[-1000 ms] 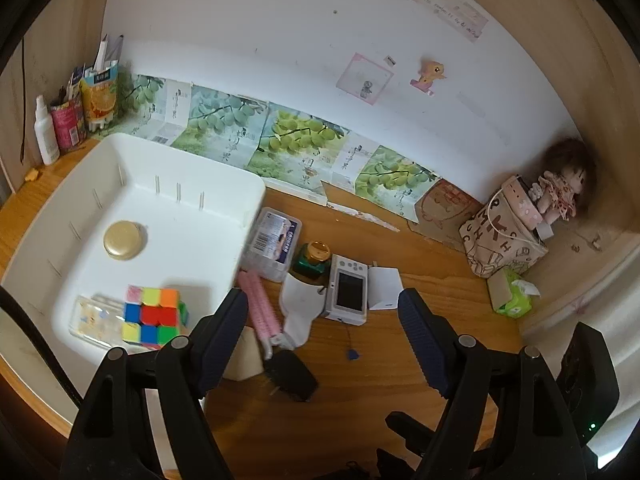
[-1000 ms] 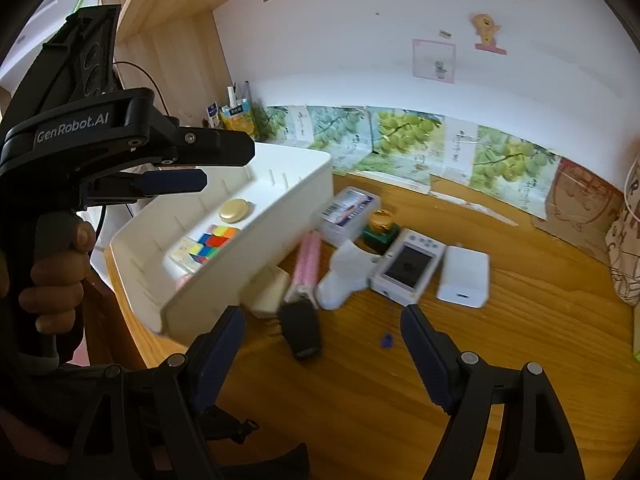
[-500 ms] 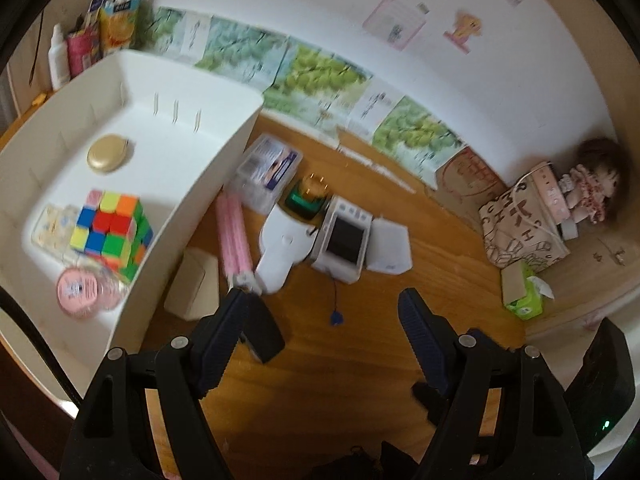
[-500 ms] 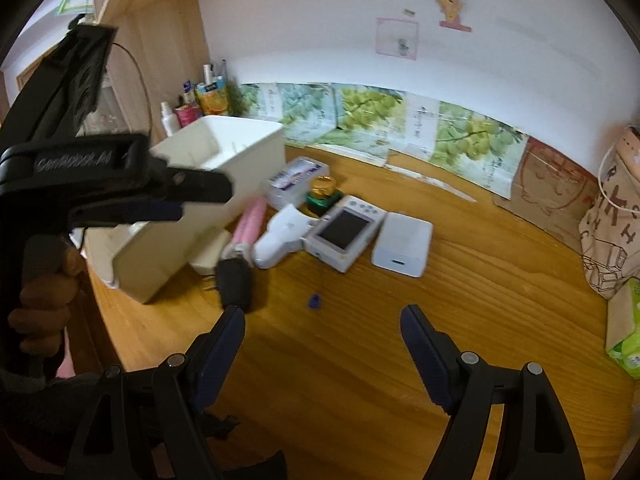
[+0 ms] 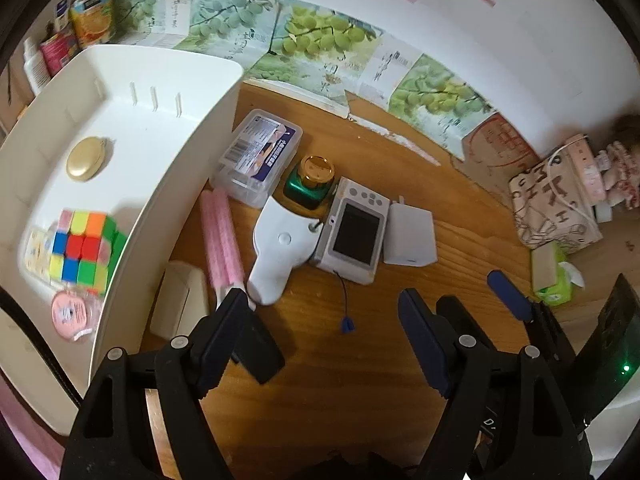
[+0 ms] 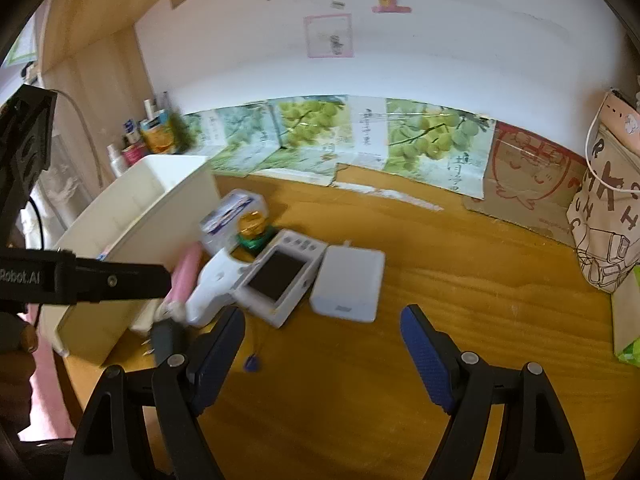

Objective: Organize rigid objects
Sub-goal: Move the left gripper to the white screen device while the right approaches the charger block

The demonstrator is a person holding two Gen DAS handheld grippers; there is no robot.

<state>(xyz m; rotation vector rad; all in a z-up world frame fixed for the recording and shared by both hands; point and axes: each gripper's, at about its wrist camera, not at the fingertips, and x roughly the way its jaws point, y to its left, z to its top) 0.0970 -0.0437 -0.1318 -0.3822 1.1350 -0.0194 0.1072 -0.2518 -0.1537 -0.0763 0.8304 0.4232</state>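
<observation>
Left claw [image 5: 322,322]: held open above the wooden worktop [image 5: 360,380], nothing gripped between its dark blue pads.
Right claw [image 6: 322,340]: held open and empty over bare wood.
White plastic bin [image 5: 168,80]: set at the worktop's left edge; a multicoloured puzzle cube [image 5: 82,250], a gold oval case [image 5: 85,158] and a round pink tin [image 5: 72,314] are contained.
Loose items: a white handheld thermometer [image 5: 280,252], a grey digital camera [image 5: 354,236], a white rectangular power bank [image 5: 410,236] and a pink tube [image 5: 222,236] are laid beside the bin, toward the worktop's middle.
</observation>
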